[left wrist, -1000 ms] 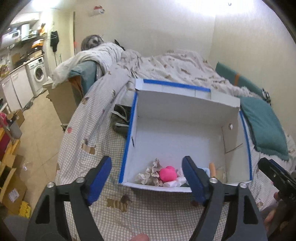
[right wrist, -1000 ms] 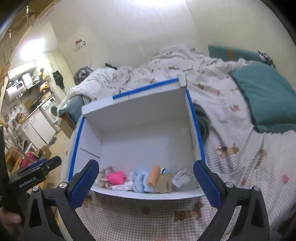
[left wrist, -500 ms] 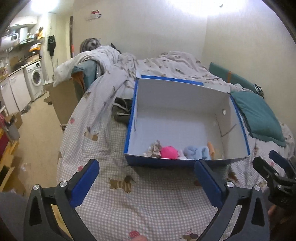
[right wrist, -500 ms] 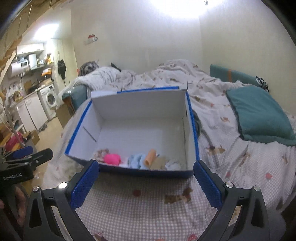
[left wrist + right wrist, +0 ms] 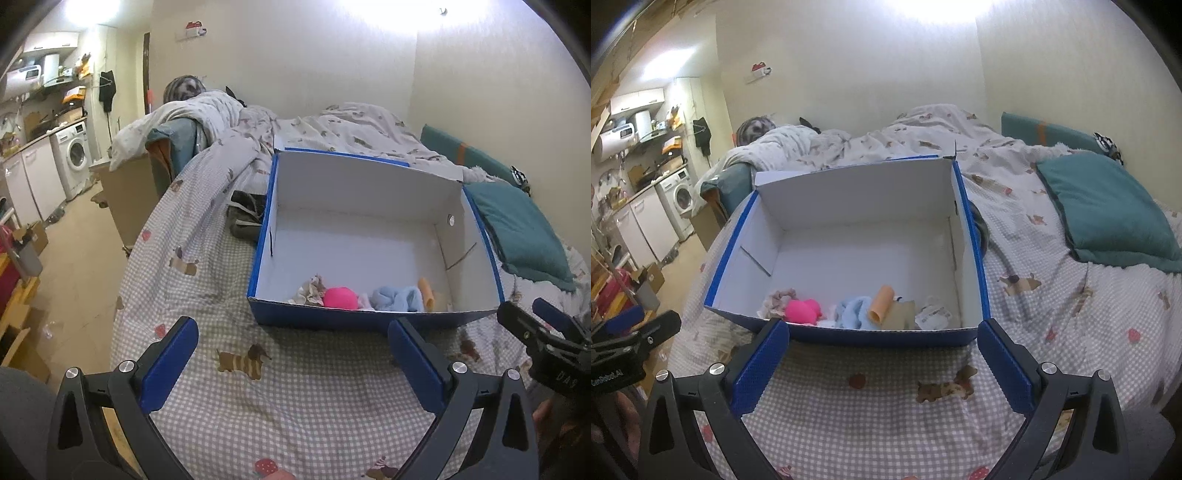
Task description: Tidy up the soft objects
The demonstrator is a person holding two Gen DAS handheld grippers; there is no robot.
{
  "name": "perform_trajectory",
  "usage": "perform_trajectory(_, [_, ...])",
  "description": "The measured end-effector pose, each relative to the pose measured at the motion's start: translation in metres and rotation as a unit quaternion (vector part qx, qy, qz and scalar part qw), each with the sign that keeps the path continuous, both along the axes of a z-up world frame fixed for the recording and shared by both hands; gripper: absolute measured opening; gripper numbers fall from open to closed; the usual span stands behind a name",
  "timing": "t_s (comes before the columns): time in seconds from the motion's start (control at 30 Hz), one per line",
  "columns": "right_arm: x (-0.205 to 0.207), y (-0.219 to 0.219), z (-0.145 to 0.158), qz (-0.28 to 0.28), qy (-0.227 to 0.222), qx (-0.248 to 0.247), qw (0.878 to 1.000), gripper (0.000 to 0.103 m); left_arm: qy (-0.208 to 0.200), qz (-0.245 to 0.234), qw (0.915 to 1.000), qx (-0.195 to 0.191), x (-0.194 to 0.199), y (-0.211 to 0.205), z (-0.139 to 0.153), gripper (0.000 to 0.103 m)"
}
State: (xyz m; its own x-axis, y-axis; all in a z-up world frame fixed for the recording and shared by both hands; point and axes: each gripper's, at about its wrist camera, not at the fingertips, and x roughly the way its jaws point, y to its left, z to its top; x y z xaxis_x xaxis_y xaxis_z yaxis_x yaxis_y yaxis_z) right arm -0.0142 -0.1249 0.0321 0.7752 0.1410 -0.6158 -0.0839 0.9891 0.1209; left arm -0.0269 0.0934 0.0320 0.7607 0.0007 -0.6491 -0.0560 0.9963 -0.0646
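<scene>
A blue cardboard box (image 5: 369,319) with a white inside stands open on the bed; it also shows in the right wrist view (image 5: 886,336). Along its near wall lie a crumpled beige cloth (image 5: 311,290), a pink soft toy (image 5: 340,298), a light blue cloth (image 5: 397,299) and an orange roll (image 5: 426,288). The right wrist view shows the pink toy (image 5: 802,311), blue cloth (image 5: 854,313), orange roll (image 5: 881,303) and a white tagged item (image 5: 935,314). My left gripper (image 5: 291,365) is open and empty, just short of the box. My right gripper (image 5: 882,367) is open and empty too.
A teal pillow (image 5: 1108,210) lies right of the box. A dark garment (image 5: 245,216) lies against the box's left side. A rumpled duvet (image 5: 332,129) covers the bed's far end. The bed's left edge drops to a floor with a washing machine (image 5: 75,158) and cartons.
Both grippers have pulled back from the box and risen a little; the left gripper's fingers have spread wider. The box's blue front wall now shows.
</scene>
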Motion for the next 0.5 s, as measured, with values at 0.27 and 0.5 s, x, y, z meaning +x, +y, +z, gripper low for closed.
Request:
perform_trajectory(0.27, [0.0005,0.0049,-0.0016,0.006,0.002,-0.007,1.0,0.103,-0.001,-0.002,1.0,0.0,0.0003,-0.0002,-0.0004,0.102])
perform_trajectory(0.5, [0.0021,0.0054,-0.0033,0.004,0.004,-0.006,1.0,0.103,-0.003,-0.006,1.0,0.002,-0.0004,-0.0025,-0.0002,0.102])
